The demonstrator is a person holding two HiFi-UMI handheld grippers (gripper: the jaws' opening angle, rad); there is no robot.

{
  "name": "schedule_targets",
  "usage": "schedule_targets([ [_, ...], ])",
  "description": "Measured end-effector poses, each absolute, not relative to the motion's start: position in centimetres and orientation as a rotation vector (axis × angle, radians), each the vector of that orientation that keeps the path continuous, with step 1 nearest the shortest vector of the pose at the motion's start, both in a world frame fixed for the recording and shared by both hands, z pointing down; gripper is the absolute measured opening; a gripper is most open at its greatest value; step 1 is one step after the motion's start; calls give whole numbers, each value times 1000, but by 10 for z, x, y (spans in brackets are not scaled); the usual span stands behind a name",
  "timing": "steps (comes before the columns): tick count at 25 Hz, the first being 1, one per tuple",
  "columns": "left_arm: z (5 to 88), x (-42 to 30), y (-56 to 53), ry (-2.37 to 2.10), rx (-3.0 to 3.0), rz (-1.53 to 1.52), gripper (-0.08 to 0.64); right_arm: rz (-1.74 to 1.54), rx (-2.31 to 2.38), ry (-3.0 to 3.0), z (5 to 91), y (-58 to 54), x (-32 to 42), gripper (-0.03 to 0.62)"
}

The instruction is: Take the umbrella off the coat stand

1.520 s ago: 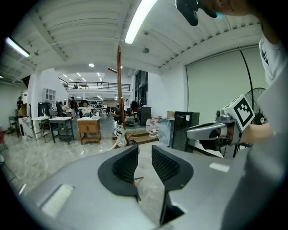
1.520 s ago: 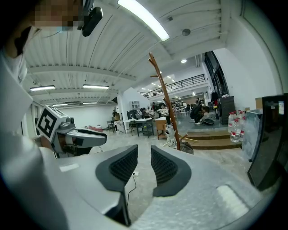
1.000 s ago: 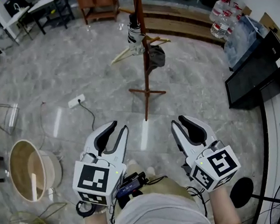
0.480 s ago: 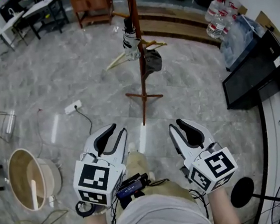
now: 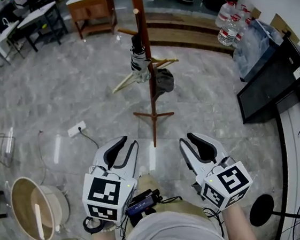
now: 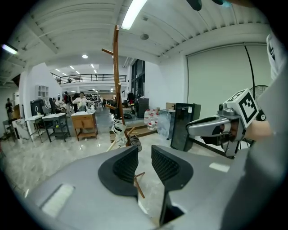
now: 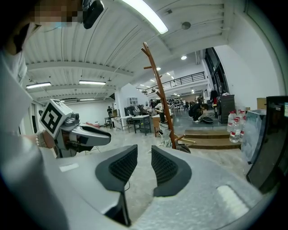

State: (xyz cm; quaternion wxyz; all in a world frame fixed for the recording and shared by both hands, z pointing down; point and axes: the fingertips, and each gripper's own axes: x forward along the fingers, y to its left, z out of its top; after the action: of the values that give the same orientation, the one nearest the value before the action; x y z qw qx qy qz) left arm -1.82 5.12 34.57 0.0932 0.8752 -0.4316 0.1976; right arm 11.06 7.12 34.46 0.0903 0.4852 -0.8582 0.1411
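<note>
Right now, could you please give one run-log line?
umbrella on coat stand | left gripper closing, empty | right gripper open, empty

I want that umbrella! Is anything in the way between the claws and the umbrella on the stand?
Nothing visible is. Only floor lies between the open, empty right claw, the left claw, just closing on nothing, and the coat stand where the umbrella hangs.

coat stand point(image 5: 139, 21) top cut off by the head view's upper edge; dark item point(image 5: 163, 81) hanging on the stand too small to identify.
</note>
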Motion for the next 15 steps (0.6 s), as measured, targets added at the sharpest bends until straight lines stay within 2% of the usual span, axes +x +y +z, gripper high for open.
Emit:
schedule_targets([
  [15, 331, -36, -42, -1190, 2645, 549, 84, 419, 1474, -2513, 333, -16, 82, 100],
])
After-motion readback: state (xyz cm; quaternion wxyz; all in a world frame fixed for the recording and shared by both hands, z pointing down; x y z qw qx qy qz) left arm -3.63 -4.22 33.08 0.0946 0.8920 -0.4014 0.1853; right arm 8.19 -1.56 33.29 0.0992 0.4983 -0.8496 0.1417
